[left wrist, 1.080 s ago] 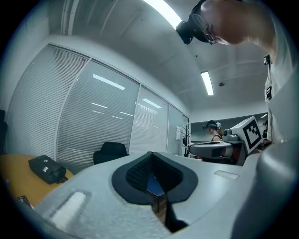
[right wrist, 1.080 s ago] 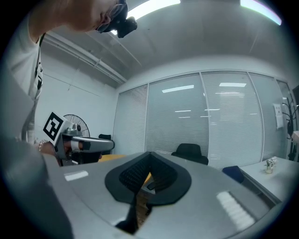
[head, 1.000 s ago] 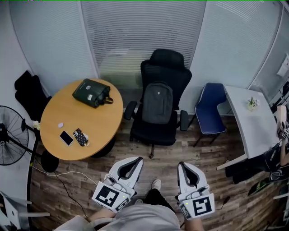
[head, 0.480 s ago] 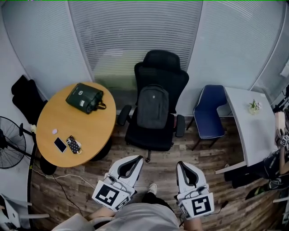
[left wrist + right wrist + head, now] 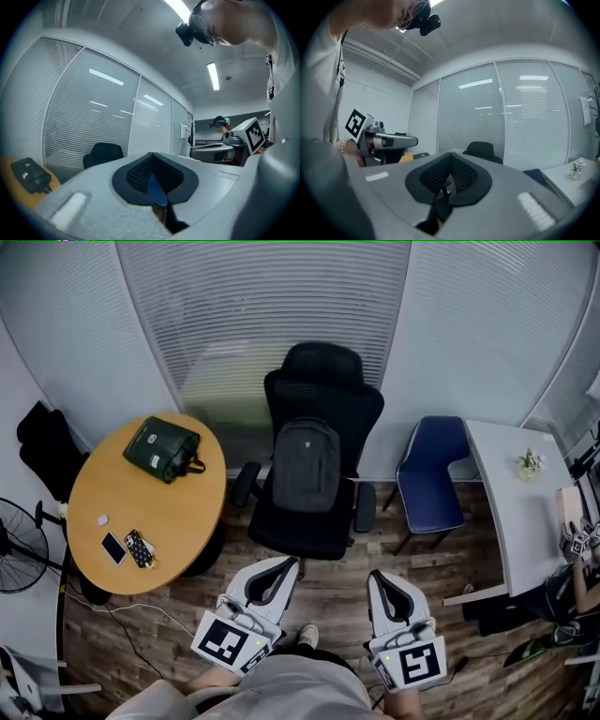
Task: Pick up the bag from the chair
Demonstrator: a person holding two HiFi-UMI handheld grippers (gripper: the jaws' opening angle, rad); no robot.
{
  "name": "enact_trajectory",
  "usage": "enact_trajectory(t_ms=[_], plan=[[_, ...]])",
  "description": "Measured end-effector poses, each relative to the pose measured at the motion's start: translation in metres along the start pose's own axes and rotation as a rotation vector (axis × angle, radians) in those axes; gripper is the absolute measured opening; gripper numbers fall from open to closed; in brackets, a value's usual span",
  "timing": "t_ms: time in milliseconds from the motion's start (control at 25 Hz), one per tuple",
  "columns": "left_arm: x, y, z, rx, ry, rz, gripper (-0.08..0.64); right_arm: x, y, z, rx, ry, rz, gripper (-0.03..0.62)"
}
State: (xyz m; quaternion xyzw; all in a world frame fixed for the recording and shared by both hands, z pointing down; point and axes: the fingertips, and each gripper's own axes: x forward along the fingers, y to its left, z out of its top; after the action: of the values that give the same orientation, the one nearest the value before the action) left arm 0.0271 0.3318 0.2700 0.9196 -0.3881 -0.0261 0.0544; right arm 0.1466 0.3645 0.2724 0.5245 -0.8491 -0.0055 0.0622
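Note:
A grey backpack [image 5: 305, 465] stands upright on the seat of a black office chair [image 5: 323, 381], leaning against its backrest, in the middle of the head view. Both grippers are held low near the person's body, well short of the chair. My left gripper [image 5: 287, 564] has its jaws closed tip to tip with nothing between them. My right gripper [image 5: 377, 577] is shut and empty too. The left gripper view shows my left gripper [image 5: 152, 155] shut, with the chair's top [image 5: 104, 152] beyond it. The right gripper view shows my right gripper [image 5: 450, 154] shut below the chair's headrest [image 5: 482, 148].
A round wooden table [image 5: 103, 484] at the left carries a dark green bag [image 5: 161, 448] and two phones [image 5: 127, 547]. A blue chair [image 5: 433, 474] and a white table [image 5: 525, 512] with a small plant stand at the right. A fan [image 5: 14, 545] and floor cables lie far left.
The head view has drifted, so the chair, backpack and round table sit further left in the picture. Both grippers stay shut in the same low place.

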Motion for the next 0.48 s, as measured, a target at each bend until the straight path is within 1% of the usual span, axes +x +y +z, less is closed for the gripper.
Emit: enact_trajectory(t_ms=[240, 480], plan=[[0.019, 0.009, -0.007, -0.008, 0.016, 0.025, 0.005, 0.017, -0.015, -0.008, 0.015, 0.018, 0.032, 0.003], [0.030, 0.025, -0.008, -0.021, 0.013, 0.043, 0.005, 0.037, -0.022, -0.010, 0.009, 0.034, 0.046, 0.003]])
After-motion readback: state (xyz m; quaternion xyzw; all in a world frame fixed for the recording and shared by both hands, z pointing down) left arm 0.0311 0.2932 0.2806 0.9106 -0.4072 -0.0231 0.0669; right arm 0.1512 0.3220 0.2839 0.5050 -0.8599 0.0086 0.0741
